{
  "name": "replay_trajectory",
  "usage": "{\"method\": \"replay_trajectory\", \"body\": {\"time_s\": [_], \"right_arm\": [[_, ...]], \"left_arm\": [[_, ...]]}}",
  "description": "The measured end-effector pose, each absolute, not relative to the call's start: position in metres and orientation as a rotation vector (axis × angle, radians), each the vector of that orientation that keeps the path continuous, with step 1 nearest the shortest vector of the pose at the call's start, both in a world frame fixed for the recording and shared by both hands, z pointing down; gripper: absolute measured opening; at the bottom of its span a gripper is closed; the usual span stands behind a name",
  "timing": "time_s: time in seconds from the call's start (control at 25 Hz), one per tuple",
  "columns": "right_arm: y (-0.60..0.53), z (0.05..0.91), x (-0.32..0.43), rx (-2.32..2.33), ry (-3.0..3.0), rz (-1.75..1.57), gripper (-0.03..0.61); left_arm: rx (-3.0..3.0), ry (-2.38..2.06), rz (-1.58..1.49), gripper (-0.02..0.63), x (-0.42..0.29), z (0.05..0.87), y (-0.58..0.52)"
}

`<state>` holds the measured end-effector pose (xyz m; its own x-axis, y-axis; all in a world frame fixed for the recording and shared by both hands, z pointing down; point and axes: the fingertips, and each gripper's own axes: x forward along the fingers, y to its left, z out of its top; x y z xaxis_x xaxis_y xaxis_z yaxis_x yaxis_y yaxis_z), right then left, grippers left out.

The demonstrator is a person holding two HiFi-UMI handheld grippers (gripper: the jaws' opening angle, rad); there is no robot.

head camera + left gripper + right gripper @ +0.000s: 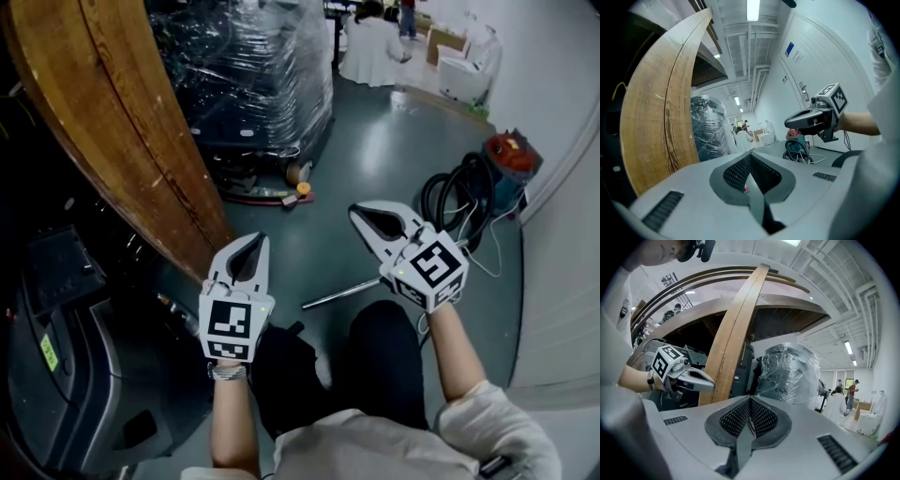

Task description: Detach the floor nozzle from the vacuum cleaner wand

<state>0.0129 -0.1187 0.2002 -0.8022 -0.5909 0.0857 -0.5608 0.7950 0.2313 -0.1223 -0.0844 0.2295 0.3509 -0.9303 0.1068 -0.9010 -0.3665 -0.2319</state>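
Note:
The vacuum cleaner (pixel 511 155), a red and teal canister with a coiled black hose (pixel 455 202), stands by the right wall; it also shows in the left gripper view (pixel 796 140). A thin metal wand (pixel 342 292) lies on the floor and runs under the person's knee. I see no floor nozzle in any view. My left gripper (pixel 257 240) is held up over the left knee, shut and empty (pixel 750 159). My right gripper (pixel 359 212) is raised above the wand, also shut with nothing in it (pixel 750 401). Each gripper shows in the other's view: right (pixel 790 123), left (pixel 710 383).
A big curved wooden beam (pixel 112 122) slants down the left. Dark machinery (pixel 66 281) sits beside it. A plastic-wrapped pallet load (pixel 253 75) stands ahead. People (pixel 373 42) and boxes are at the far end of the grey floor (pixel 394 150). A white wall (pixel 562 234) closes the right.

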Motion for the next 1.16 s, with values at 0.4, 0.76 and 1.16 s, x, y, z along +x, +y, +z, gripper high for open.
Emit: {"method": "replay_trajectory", "body": {"time_s": [0.4, 0.76, 1.16], "right_arm": [[-0.1149, 0.2041, 0.0041, 0.904, -2.815, -0.311, 0.028], [-0.1161, 0.2052, 0.0069, 0.908, -2.806, -0.315, 0.028], [-0.1166, 0.2028, 0.0075, 0.909, -2.803, -0.328, 0.028]], "left_arm": [[-2.46, 1.714, -0.339, 0.002, -0.1276, 0.2328, -0.0803], [-2.457, 1.725, -0.341, 0.002, -0.1284, 0.2342, -0.0826], [-2.448, 1.727, -0.339, 0.002, -0.1284, 0.2311, -0.0841]]}}
